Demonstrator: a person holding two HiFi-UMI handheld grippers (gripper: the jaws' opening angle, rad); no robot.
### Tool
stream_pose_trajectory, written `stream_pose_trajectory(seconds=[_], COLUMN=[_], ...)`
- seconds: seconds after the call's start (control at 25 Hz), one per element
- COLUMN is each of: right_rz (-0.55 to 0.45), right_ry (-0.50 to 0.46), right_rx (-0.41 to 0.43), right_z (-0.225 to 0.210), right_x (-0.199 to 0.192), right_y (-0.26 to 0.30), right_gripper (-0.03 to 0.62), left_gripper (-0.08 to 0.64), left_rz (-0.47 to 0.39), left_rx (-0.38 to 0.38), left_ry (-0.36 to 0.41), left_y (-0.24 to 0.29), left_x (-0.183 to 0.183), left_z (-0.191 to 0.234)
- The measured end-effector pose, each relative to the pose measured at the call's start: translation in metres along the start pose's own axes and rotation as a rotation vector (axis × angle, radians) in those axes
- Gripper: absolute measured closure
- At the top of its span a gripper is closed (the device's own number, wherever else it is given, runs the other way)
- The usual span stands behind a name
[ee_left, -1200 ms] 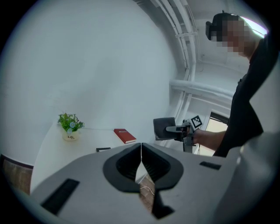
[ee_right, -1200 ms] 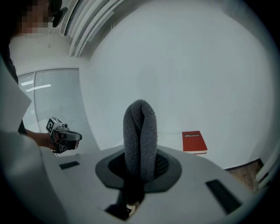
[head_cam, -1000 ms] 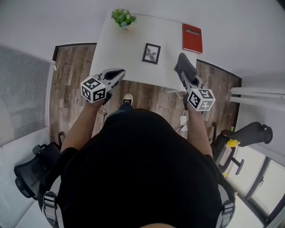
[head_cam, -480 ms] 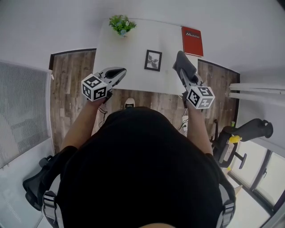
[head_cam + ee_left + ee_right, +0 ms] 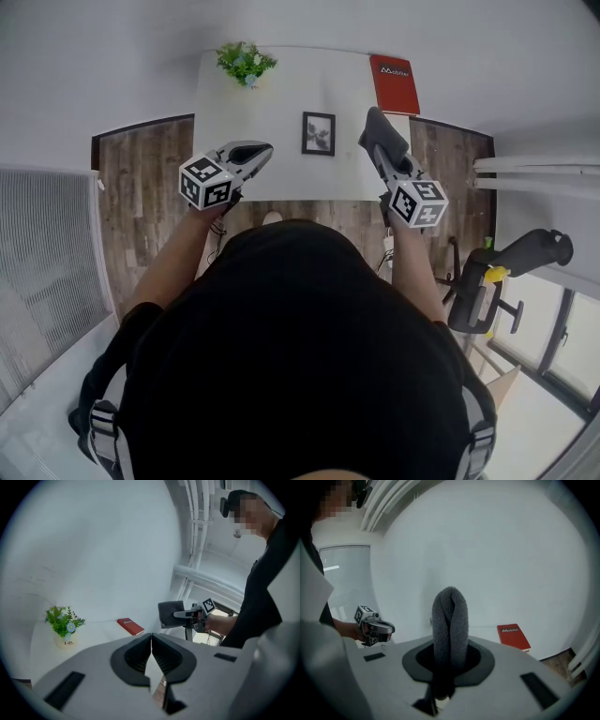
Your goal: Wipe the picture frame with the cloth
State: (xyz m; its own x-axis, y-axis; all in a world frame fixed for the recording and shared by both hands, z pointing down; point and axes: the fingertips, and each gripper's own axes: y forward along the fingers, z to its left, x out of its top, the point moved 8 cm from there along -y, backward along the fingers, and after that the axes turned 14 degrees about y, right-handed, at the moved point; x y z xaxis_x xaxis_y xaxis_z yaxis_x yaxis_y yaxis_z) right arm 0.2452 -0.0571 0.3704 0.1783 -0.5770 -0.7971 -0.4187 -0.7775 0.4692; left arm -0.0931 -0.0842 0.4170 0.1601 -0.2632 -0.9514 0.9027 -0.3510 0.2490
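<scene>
Counted: one table (image 5: 272,112), one frame (image 5: 319,132), one cloth (image 5: 380,131), one plant (image 5: 244,61), one book (image 5: 395,83) and two grippers.

The frame lies top centre of the head view, on the white table, nearer its near edge than its far one. Bare tabletop lies on all sides of it. The plant is at the table's upper left corner and the red book at its upper right corner, both well apart from the frame.

The left gripper (image 5: 258,150) hangs over the table's near left edge, left of the frame. In its own view its jaws are pressed together, with nothing between them. The right gripper (image 5: 382,155) is at the table's near right edge. Its jaws pinch the grey cloth, which stands folded up out of them in the right gripper view (image 5: 450,625). In the head view the cloth is just right of the frame and apart from it.

Wood floor shows below and on both sides of the table, and a black chair (image 5: 506,272) stands at centre right.

The only container is a small pot (image 5: 65,641), lower left of the left gripper view, holding the plant.
</scene>
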Motion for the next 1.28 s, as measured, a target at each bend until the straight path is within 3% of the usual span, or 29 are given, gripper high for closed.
stream_pose_trajectory(seconds=[0.24, 0.48, 1.28], right_rz=[0.000, 0.021, 0.177], right_ry=[-0.001, -0.019, -0.124], right_rx=[-0.024, -0.022, 0.050], right_z=[0.013, 0.023, -0.021], right_x=[-0.001, 0.000, 0.004], right_y=[0.011, 0.017, 0.112], right_gripper=[0.548, 0.548, 0.548], left_gripper=[0.549, 0.549, 0.549], left_rz=[-0.003, -0.011, 0.037], left_rx=[-0.053, -0.054, 0.065], left_ry=[0.007, -0.002, -0.081], left_y=[0.001, -0.004, 0.014], left_x=[-0.003, -0.006, -0.030], left_z=[0.013, 0.019, 0.046])
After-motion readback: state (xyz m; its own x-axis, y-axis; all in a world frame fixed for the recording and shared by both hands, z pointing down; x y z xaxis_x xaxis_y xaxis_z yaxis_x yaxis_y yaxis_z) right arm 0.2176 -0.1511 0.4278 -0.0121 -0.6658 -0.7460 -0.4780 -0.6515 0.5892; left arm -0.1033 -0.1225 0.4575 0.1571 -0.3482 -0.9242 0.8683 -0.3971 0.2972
